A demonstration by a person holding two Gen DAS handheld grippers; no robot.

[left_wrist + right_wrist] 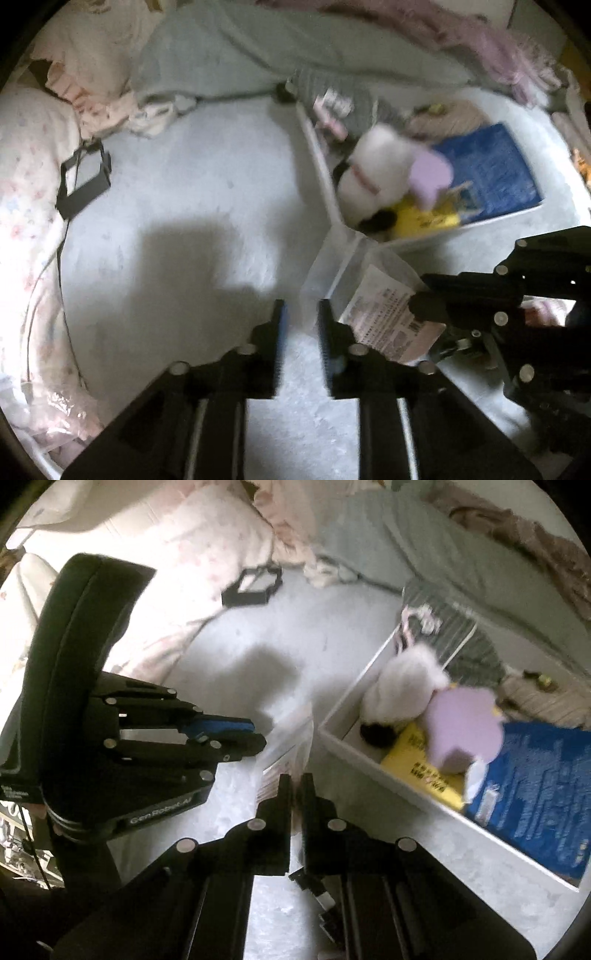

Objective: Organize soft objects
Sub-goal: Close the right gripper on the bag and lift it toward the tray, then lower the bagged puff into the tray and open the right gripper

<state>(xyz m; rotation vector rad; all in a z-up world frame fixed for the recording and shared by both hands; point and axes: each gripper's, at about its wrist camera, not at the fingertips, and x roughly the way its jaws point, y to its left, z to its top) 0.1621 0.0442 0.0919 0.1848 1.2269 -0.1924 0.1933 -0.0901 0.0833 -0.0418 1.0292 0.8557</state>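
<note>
A white storage box point(320, 158) point(354, 747) lies on the pale bed sheet. It holds a white and black plush toy point(373, 173) point(399, 690), a lilac soft piece point(430, 177) point(461, 731), a yellow pack point(417, 764) and a blue pack point(487, 170) point(535, 797). My right gripper point(295, 794) point(419, 304) is shut on the edge of a clear plastic packet with a printed label point(384, 317) point(286, 749), just in front of the box's near corner. My left gripper point(301, 325) point(255, 734) stands open over the sheet beside that packet, with nothing between its fingers.
A floral quilt point(26, 177) covers the left side, with a black frame-like object point(83, 181) point(255, 585) at its edge. A pale green blanket point(229, 51) and a mauve blanket point(491, 48) lie behind the box. Grey striped cloth point(465, 638) hangs over the box's far end.
</note>
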